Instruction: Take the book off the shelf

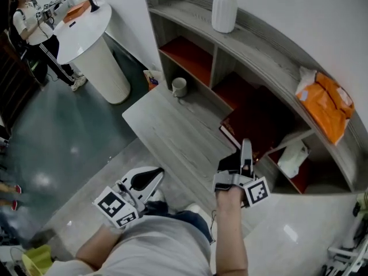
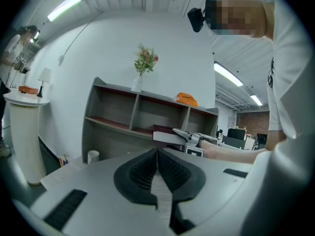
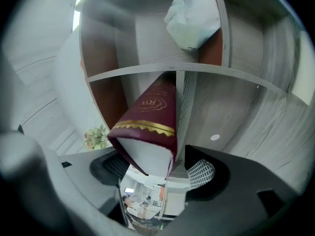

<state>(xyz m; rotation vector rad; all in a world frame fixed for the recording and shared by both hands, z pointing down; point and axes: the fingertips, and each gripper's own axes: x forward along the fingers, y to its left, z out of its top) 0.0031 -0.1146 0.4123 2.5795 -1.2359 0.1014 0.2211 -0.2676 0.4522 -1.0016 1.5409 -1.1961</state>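
Observation:
A dark red book point(image 1: 253, 122) with gold trim lies flat, half in the shelf's point(image 1: 261, 39) lower middle compartment and half out over the grey platform point(image 1: 167, 125). My right gripper point(image 1: 246, 148) stands at the book's near edge. In the right gripper view the book point(image 3: 150, 117) sits between the right gripper's point(image 3: 157, 163) wide-open jaws, with a gap to the right pad point(image 3: 204, 173). My left gripper point(image 1: 150, 174) hangs low at the left, away from the shelf, and the left gripper view shows the left gripper point(image 2: 157, 154) shut on nothing.
A white vase point(image 1: 224, 9) and an orange bag point(image 1: 328, 102) sit on the shelf top. A mug point(image 1: 179, 87) stands on the platform, and a white bag point(image 1: 293, 157) lies in the right compartment. A round white table point(image 1: 80, 27) and a person point(image 1: 31, 25) are at the far left.

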